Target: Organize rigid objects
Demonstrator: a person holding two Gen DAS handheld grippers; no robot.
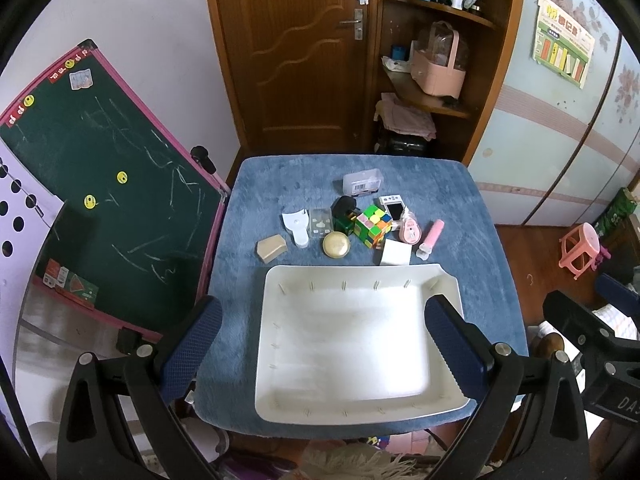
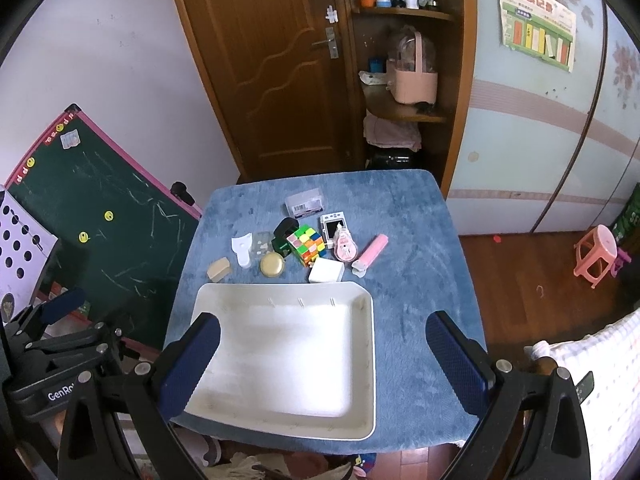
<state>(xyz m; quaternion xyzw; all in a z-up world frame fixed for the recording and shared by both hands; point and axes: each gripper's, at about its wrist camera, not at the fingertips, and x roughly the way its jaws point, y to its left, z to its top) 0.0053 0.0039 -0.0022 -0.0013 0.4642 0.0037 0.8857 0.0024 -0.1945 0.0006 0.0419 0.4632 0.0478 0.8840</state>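
Observation:
A white tray (image 1: 280, 360) (image 2: 224, 304) lies empty on the near half of the blue-covered table (image 1: 492, 280) (image 2: 420, 320). Behind it sits a cluster of small things: a colour cube (image 1: 373, 226) (image 2: 306, 245), a round gold tin (image 1: 336, 244) (image 2: 272, 265), a tan block (image 1: 271, 248) (image 2: 219, 269), a white square box (image 1: 395, 252) (image 2: 326, 272), a pink tube (image 1: 430, 237) (image 2: 372, 255) and a clear case (image 1: 363, 181) (image 2: 305, 201). My left gripper (image 1: 322, 344) hangs open above the tray. My right gripper (image 2: 324, 356) is open over the tray's right side.
A green chalkboard (image 1: 100, 200) (image 2: 100, 240) leans close to the table's left edge. A wooden door (image 1: 296, 52) and shelves (image 1: 432, 100) stand behind the table. On the floor at right stands a pink stool (image 1: 578, 250) (image 2: 596, 254).

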